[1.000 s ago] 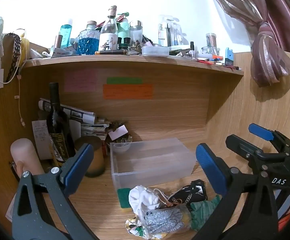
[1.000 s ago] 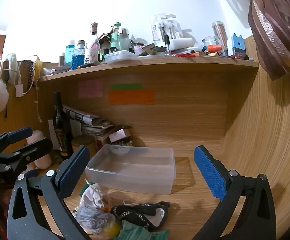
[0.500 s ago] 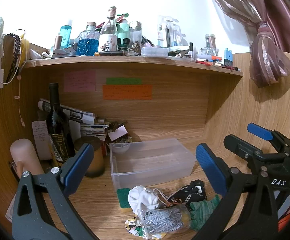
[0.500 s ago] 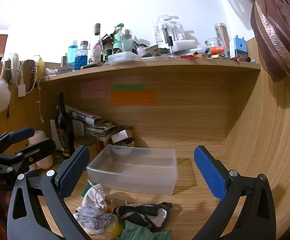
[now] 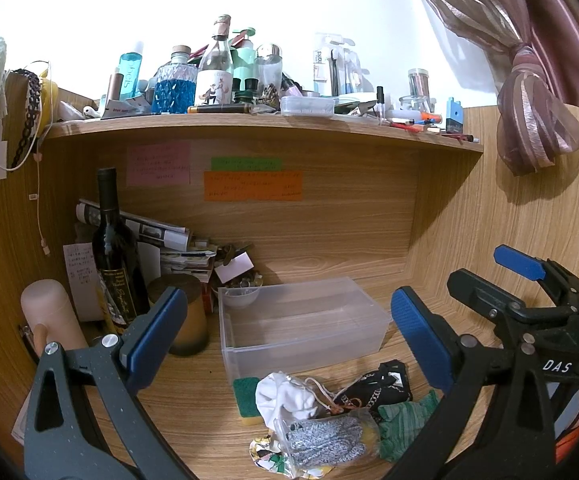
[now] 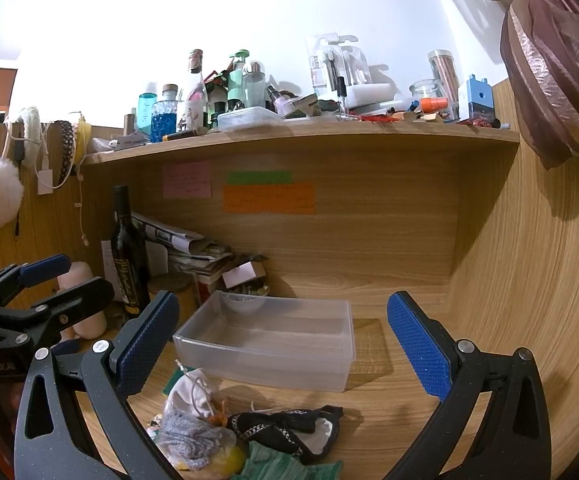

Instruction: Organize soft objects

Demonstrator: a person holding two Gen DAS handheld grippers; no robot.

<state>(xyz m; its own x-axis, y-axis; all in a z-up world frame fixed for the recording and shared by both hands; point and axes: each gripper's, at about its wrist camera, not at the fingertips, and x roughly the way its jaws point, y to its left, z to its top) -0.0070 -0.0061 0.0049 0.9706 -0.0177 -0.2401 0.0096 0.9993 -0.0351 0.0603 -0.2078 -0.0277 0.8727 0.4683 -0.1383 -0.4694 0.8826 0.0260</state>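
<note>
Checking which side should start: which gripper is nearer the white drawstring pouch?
Left, though only slightly. The white drawstring pouch lies centred just ahead of the open left gripper; for the open right gripper it sits off toward its left finger.

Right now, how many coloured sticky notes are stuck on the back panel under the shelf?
3: a pink note on the left, a green note to its right, and an orange note directly below the green one. Clutter at the lower left could hide more.

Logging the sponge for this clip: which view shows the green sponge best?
Left wrist view: the green sponge lies in plain sight beside the clear bin, its yellow underside showing. Right wrist view shows only a green sliver behind the tongs.
</note>
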